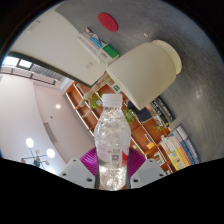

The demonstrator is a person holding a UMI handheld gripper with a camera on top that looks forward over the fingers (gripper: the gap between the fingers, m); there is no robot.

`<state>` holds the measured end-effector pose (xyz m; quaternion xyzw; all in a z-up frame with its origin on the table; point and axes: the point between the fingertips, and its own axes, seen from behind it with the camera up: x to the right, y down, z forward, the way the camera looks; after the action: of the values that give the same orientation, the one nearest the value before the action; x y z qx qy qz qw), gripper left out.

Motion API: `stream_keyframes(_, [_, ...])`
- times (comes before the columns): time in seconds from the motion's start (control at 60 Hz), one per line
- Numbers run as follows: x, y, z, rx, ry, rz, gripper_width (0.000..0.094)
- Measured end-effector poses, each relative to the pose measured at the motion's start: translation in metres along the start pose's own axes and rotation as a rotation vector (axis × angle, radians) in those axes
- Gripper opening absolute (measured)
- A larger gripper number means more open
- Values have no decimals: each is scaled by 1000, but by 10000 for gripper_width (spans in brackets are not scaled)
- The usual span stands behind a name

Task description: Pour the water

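Observation:
A clear plastic water bottle (pixel 111 140) with a white cap and a pale label stands between my fingers, and both magenta pads (pixel 91 159) press on its sides. My gripper (pixel 112 165) is shut on it and holds it up, tilted. A cream cup (pixel 146 72) lies ahead and above the bottle's cap, its open mouth turned to the far side. The water in the bottle shows clear at its lower part.
The cup rests on a grey round tabletop (pixel 150 25) with a red disc (pixel 108 21) on it. A white board (pixel 55 45) lies beside it. Wooden shelves (pixel 90 100) with boxes and a room with ceiling lights (pixel 38 150) lie beyond.

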<state>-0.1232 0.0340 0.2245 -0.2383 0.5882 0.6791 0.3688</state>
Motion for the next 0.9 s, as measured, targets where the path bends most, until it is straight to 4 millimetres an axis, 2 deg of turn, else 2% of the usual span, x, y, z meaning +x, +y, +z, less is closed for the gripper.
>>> stream_keyframes(0.133, [1, -7, 1, 15, 11, 23, 380])
stream_keyframes(0.267, [9, -3, -2, -3, 41, -10, 381])
stream_keyframes(0.35, [11, 6, -2, -27, 56, -47, 381])
stream_keyframes(0.417, [8, 27, -1, -92, 65, -158, 381])
stream_keyframes(0.467, [4, 46, 0, -157, 80, -328, 382])
stream_keyframes(0.517, [3, 59, 2, -221, 116, -593, 384])
stream_keyframes(0.567, [1, 60, 4, -255, 153, -865, 394])
stream_keyframes(0.6, [-8, 60, 5, -252, 172, -1043, 395])
stream_keyframes(0.65, [-30, 51, 11, -236, 179, -1287, 395])
stream_keyframes(0.717, [-53, 26, 18, -191, 192, -1577, 394])
stream_keyframes(0.817, [-96, 4, 30, -105, 237, -1930, 395])
stream_keyframes(0.9, [-123, -35, 33, -4, 289, -2148, 393])
